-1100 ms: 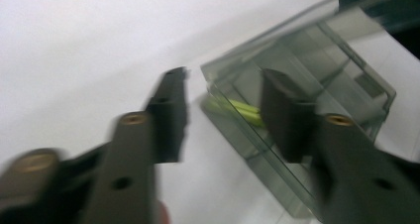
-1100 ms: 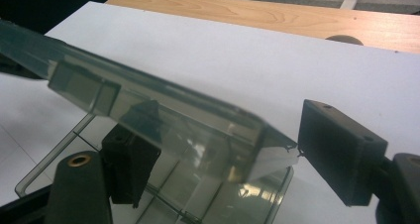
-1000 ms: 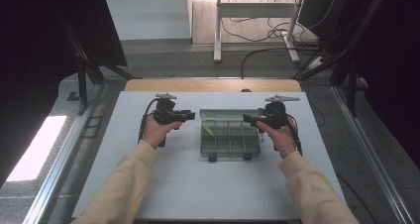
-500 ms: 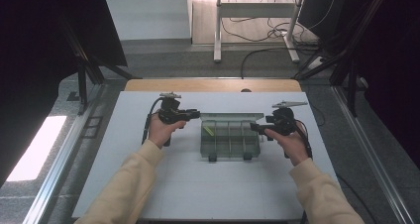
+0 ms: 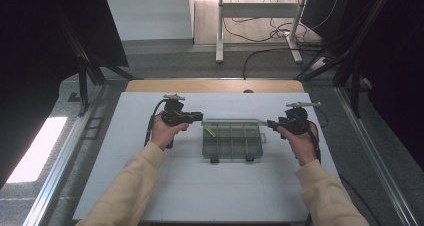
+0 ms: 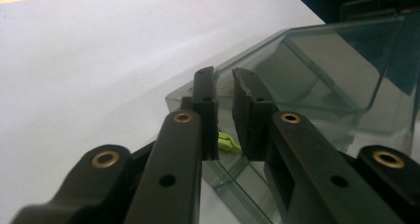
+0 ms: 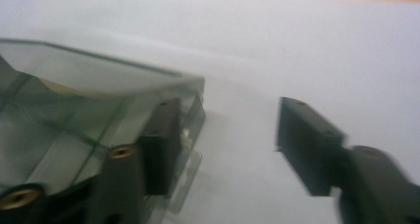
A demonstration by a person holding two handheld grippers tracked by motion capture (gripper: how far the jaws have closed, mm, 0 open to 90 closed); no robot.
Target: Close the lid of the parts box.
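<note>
As both grippers close in, left gripper [image 5: 199,117] jaws pinch the organiser box [image 5: 232,142] lid's corner; right gripper [image 5: 270,124] jaws, narrowing, straddle its far end ungripped.

No writing, label, brand, number or sign can be read on anything in these pictures.
</note>
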